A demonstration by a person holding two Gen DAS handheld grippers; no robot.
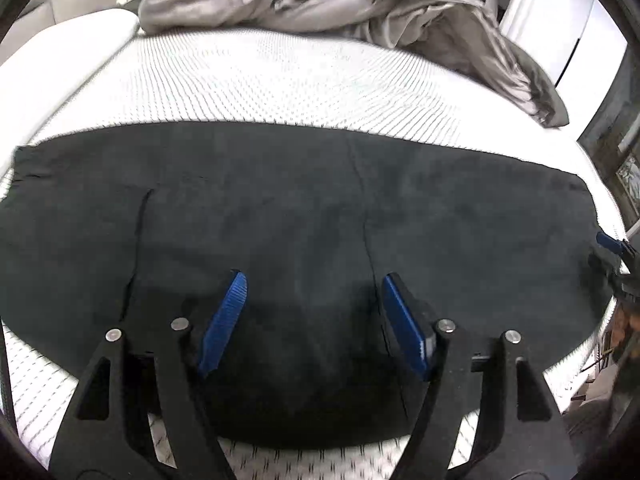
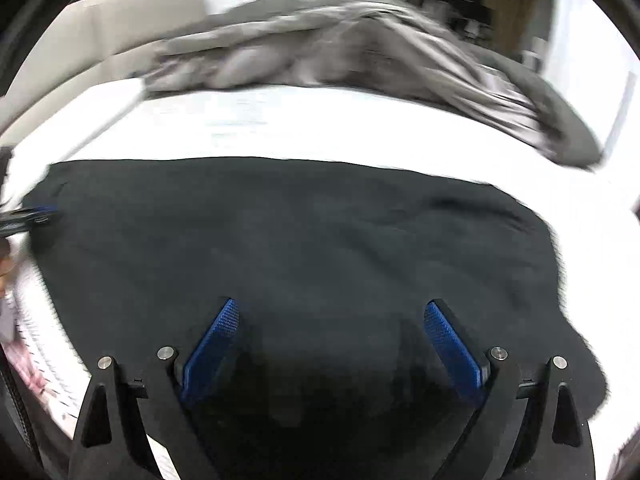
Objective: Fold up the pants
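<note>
One pair of black pants (image 1: 280, 208), soft, matte and folded into a broad flat band, lies across the near part of a bed whose white mattress (image 1: 248, 80) has a fine dotted quilted weave. Both the left hand-held gripper (image 1: 312, 320) and the right hand-held gripper (image 2: 332, 340) hang over the cloth, blue ribbed pads apart, gripping nothing. Behind, a crumpled shiny grey blanket (image 1: 320, 4) is heaped at the far edge.

Both fisheye views bend strongly at their dark rims. The right wrist view is motion-blurred, its white mattress (image 2: 320, 128) overexposed; the left wrist view is sharper.
</note>
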